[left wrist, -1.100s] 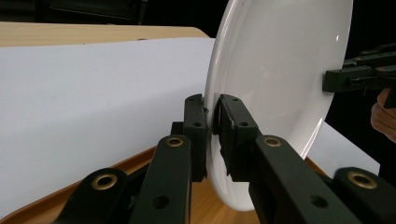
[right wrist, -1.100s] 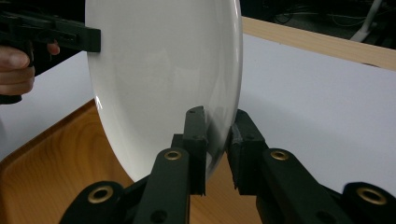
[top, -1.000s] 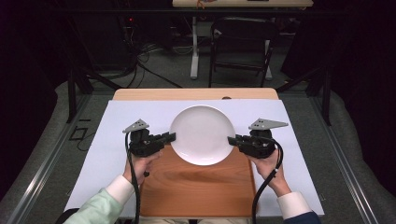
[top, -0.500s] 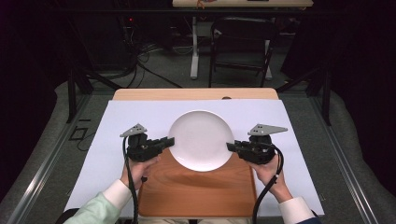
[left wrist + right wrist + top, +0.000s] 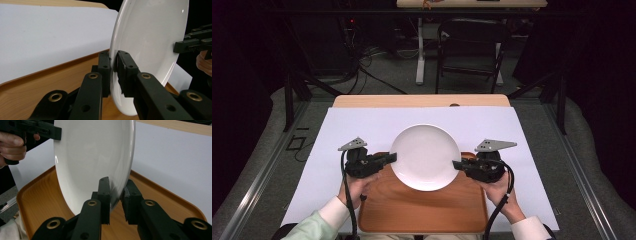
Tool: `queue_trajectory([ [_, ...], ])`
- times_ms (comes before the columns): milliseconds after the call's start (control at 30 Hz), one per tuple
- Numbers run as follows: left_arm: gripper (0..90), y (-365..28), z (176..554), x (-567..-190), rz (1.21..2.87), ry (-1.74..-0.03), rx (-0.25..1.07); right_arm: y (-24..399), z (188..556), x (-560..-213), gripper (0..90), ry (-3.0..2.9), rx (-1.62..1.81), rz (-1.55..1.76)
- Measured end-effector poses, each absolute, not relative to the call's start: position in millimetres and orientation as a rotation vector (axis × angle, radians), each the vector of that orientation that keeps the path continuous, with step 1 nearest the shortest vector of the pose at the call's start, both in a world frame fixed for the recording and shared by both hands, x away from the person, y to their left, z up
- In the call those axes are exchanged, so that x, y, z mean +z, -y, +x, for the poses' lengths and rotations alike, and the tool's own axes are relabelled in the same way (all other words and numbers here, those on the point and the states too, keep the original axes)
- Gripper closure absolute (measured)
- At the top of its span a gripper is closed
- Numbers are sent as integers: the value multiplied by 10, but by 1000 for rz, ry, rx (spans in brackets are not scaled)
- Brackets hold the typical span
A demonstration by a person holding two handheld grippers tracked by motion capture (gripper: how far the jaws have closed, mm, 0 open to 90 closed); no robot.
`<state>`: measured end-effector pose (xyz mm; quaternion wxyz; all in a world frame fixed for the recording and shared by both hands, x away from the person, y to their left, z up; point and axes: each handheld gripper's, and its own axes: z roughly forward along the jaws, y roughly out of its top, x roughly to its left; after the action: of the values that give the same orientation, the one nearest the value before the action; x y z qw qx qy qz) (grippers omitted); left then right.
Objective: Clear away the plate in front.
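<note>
Left gripper [image 5: 388,158]: held in the left hand [image 5: 357,186] at the left of the tray, jaws pointing right toward the plate; clamped on the plate's left rim, one pad on each face, as seen close up in the left gripper view [image 5: 113,65].
Left sleeve [image 5: 319,225]: pale green with a white cuff, entering from the bottom edge.
Plate [image 5: 425,157]: white, round, bare; held between the two grippers over the far half of the tray, its far edge reaching over the white sheet; whether lifted off the tray or resting on it, cannot tell from above. In both gripper views seen edge-on, with the tray's wood beneath.
Tray [image 5: 422,212]: wooden, rounded corners and a raised rim, lying on the sheet at the near middle of the table.
Right gripper [image 5: 456,164]: held in the right hand [image 5: 497,189] at the right of the tray, jaws pointing left; clamped on the plate's right rim, pads on either face [image 5: 115,191].
White sheet [image 5: 362,125]: covering most of the table top, under the tray.
Table [image 5: 422,100]: wood edge showing along the far side beyond the sheet.
</note>
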<state>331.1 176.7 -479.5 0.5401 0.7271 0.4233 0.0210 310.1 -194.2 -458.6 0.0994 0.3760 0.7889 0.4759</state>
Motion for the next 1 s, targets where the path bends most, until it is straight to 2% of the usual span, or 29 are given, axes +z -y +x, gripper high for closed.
queue_trajectory([
  [700, 814, -1816, 3189, -4906, 1769, -1057, -59, 1910, 2980, -4697, 783, -2407, 1381, 1198],
  [1000, 812, -1840, 3131, -4960, 1784, -1096, -67, 1866, 2979, -4756, 782, -2444, 1358, 1227],
])
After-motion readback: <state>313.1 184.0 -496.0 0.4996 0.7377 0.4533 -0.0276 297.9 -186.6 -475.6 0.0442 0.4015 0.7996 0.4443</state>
